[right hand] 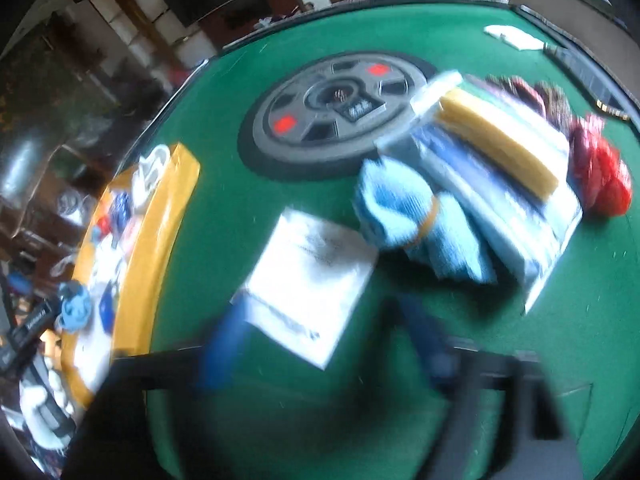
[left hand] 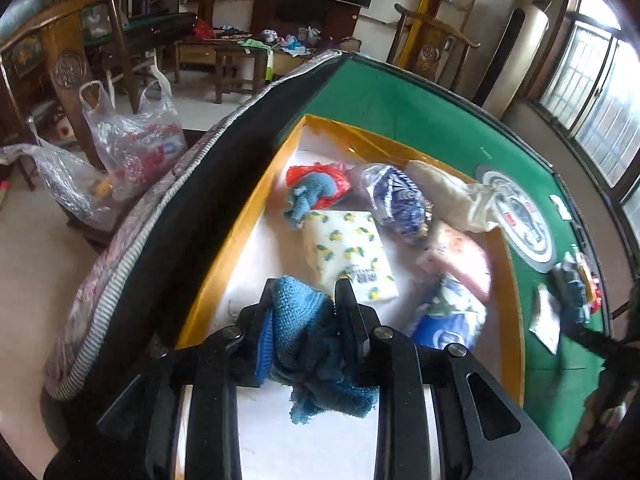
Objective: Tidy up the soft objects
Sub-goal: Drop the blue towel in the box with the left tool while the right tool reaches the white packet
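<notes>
Two grippers are working over a green table [right hand: 280, 184]. Low in the left wrist view, the left gripper [left hand: 306, 292] is clamping a blue knitted cloth [left hand: 308, 344] between its fingers, hanging above the white floor of a yellow-rimmed box [left hand: 248, 216] already holding a lemon-print tissue pack [left hand: 348, 252]. Low in the blurred right wrist view, the right gripper [right hand: 320, 344] is standing with jaws apart over a white packet [right hand: 308, 276], nothing between them.

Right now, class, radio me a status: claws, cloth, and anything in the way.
Left claw shut on blue cloth, over the box. Right claw open, empty, above white packet. Tissue pack just ahead.
</notes>
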Demonstrator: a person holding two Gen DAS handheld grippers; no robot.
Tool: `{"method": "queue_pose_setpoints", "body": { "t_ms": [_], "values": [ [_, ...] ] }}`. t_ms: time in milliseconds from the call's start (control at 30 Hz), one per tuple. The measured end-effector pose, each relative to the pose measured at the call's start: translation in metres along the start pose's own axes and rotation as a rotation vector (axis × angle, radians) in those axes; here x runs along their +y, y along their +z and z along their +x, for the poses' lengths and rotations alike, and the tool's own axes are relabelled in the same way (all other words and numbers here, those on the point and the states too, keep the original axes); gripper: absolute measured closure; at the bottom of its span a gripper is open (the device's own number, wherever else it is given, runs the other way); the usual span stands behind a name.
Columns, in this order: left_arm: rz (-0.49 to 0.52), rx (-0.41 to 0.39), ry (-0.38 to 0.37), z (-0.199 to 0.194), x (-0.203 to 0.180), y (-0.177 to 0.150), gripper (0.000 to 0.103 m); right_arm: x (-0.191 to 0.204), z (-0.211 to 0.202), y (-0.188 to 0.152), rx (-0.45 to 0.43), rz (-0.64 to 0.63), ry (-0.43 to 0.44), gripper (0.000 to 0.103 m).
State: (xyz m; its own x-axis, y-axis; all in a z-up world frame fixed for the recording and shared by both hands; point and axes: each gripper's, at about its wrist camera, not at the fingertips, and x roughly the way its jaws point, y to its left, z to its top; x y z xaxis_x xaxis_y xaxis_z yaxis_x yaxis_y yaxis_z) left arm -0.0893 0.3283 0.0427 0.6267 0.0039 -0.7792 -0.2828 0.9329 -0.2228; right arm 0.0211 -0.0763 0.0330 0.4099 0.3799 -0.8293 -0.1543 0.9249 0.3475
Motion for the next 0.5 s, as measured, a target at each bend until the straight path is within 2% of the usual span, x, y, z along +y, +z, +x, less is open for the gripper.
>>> {"method": "queue_pose_setpoints", "body": {
  "t_ms": [67,100,167,300,367,400,500],
  "values": [
    [0.016,-0.002,0.037,0.008,0.000,0.002,0.063,0.008,0.005,0.006,0.001,0.000,-0.014,0.020],
    [0.017,0.002,0.042,0.011,0.001,0.003,0.055,0.012,0.009,0.009,0.011,0.008,-0.023,0.020],
    [0.005,0.010,0.029,0.014,0.004,0.006,0.046,0.018,0.020,0.012,0.033,0.002,-0.051,0.019],
    [-0.034,-0.012,-0.035,0.004,0.008,0.007,0.045,0.044,0.034,0.008,0.019,-0.104,-0.207,0.019],
    [-0.053,-0.032,-0.067,-0.006,0.010,0.006,0.045,0.056,0.037,0.002,0.004,-0.180,-0.262,0.028],
    [-0.059,-0.042,-0.084,-0.012,0.010,0.004,0.045,0.058,0.036,0.000,-0.003,-0.194,-0.249,0.030],
    [-0.067,-0.076,-0.126,-0.029,0.009,0.001,0.045,0.056,0.024,-0.003,-0.014,-0.206,-0.187,0.044]
  ]
}}
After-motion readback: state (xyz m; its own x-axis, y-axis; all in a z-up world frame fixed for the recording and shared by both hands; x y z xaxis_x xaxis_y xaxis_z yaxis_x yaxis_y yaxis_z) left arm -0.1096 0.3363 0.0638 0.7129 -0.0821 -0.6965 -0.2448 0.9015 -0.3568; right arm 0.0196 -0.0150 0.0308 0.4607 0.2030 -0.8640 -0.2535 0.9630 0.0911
